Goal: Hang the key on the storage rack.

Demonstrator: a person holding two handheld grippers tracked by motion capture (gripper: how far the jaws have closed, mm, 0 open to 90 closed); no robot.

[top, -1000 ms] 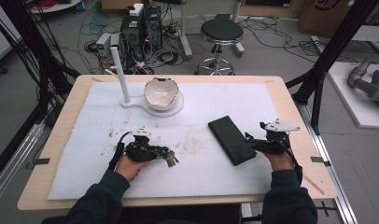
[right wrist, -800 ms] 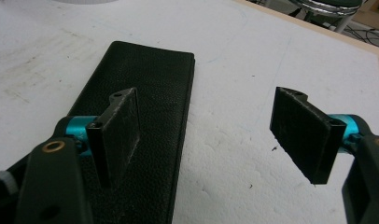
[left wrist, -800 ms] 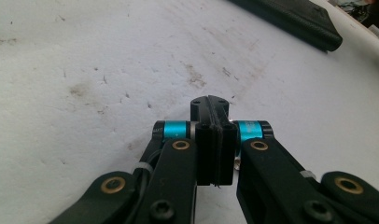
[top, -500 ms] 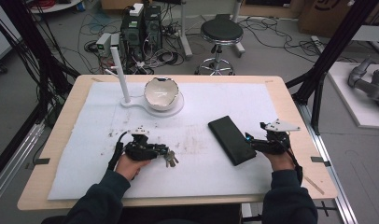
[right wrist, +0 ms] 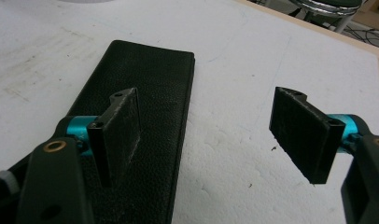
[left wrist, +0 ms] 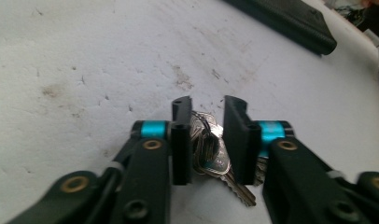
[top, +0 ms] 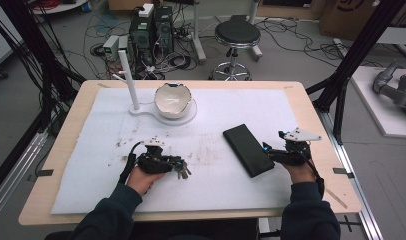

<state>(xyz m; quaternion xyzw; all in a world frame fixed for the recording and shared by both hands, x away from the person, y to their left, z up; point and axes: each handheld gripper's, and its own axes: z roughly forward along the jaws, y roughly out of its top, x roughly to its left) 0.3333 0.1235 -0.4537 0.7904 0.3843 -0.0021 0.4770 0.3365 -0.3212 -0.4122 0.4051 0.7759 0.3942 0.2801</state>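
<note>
A bunch of silver keys (left wrist: 207,147) lies on the white foam mat (top: 216,115), left of centre near the front. My left gripper (left wrist: 206,106) has its two black pads against the bunch, one on each side; its jaws have just been closing on the keys. From above, that left gripper (top: 177,167) points right, with the keys (top: 183,172) at its tip. A flat black leather case (top: 247,149) lies right of centre. My right gripper (top: 269,153) stands open at the case's near right edge. One pad hangs over the case (right wrist: 145,88) and the other over bare mat.
A white cracked bowl (top: 173,100) sits on a white base with an upright post (top: 128,75) at the back of the mat. The wooden table edge (top: 321,130) runs close on the right. Dark specks and stains mark the mat's middle.
Both hands stay where they were. The left gripper's jaws look slightly nearer together around the keys than half a second ago.
</note>
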